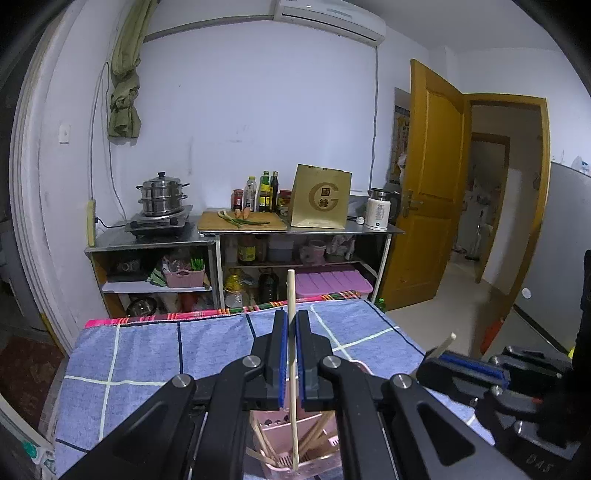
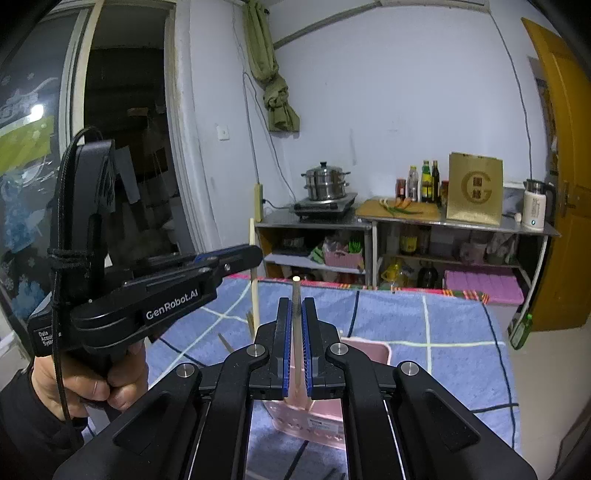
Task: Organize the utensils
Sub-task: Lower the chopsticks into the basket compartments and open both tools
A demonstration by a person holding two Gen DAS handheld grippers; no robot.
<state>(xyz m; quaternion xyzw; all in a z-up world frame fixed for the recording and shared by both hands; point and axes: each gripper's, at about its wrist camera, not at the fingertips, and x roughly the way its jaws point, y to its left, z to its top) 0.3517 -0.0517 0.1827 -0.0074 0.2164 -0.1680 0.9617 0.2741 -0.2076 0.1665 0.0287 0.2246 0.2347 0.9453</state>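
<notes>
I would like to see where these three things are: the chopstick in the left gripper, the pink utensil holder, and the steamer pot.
chopstick [image 1: 291, 295], left wrist view, on its upper shaft.
pink utensil holder [image 2: 369, 349], right wrist view, on its back rim.
steamer pot [image 1: 162, 194], left wrist view, on its steel side.

Pale bluish walls with an air conditioner up high — below it, steel shelving carrying a steamer pot. An orange door stands open onto a light floor.
</notes>
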